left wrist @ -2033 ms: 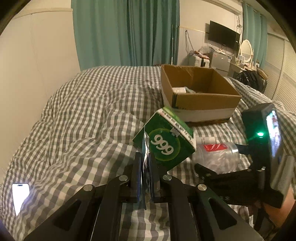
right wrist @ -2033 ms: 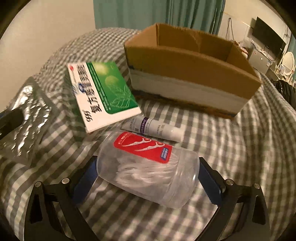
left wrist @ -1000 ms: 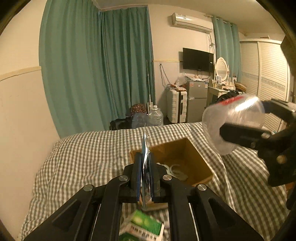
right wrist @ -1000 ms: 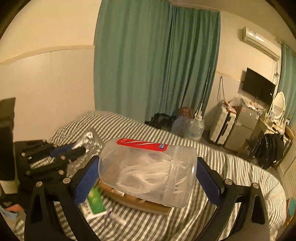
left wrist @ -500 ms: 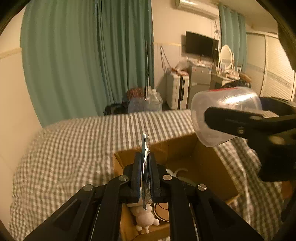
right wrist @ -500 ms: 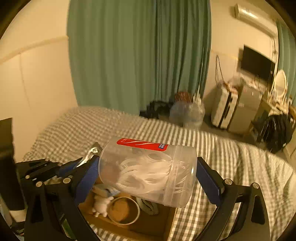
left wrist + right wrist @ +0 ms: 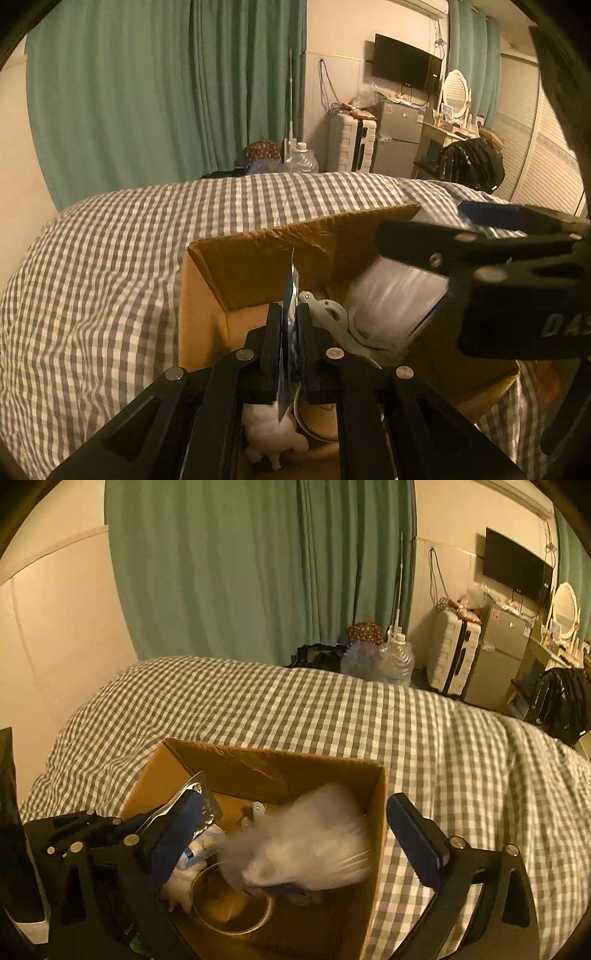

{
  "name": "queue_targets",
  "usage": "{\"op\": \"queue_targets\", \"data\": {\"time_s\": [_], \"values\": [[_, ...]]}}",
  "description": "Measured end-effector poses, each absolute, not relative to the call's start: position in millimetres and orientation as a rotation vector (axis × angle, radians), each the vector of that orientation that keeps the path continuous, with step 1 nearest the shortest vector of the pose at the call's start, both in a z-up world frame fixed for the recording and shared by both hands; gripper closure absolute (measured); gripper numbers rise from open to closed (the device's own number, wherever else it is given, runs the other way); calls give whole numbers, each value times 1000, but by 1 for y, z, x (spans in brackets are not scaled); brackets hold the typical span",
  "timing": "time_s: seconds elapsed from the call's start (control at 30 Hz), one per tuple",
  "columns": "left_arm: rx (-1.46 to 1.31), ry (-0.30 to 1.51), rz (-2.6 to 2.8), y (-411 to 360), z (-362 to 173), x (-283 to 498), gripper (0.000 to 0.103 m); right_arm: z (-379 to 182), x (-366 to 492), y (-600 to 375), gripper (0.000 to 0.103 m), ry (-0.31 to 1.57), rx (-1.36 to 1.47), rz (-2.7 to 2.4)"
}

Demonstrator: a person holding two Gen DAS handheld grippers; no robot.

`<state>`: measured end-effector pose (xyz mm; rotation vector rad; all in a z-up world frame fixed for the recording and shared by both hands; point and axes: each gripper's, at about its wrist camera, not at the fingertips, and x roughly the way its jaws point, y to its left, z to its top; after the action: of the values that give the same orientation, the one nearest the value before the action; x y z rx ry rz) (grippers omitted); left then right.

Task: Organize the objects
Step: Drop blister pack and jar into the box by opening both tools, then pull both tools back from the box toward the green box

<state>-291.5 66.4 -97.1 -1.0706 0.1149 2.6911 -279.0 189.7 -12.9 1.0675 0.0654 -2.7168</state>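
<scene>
Clear plastic jar [image 7: 303,842], motion-blurred, sits inside the cardboard box [image 7: 376,805] between the spread fingers of the right gripper [image 7: 295,845] (apparently just let go). The left gripper [image 7: 290,325] pinches a foil blister pack [image 7: 290,291] over the box; best lowered toward open floor beside the metal bowl [image 7: 229,904] before releasing.

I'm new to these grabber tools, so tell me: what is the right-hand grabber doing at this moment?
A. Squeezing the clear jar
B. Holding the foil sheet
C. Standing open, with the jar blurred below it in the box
C: the right gripper stands open, and the clear jar is a blur inside the cardboard box.
</scene>
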Motion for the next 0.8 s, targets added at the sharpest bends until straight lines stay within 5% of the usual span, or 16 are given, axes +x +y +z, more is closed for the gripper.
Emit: {"op": "queue_targets", "data": {"time_s": [0.1,0.13,0.17,0.3,0.53,0.8], "values": [[-1083,129,2693,62,-90,-281,64,-1,-270,188,0,52,1055,-2735],[-1078,124,2702,58,-86,-277,45,4,-267,187,0,55,1056,-2738],[-1068,110,2718,55,-80,-272,36,10,-263,185,0,65,1054,-2747],[-1028,69,2759,40,-46,-251,33,43,-236,188,0,82,989,-2788],[-807,91,2894,14,40,-187,4,118,-165,203,0,51,826,-2848],[-678,110,2965,-11,91,-122,0,162,-81,210,0,214,741,-2857]]}}
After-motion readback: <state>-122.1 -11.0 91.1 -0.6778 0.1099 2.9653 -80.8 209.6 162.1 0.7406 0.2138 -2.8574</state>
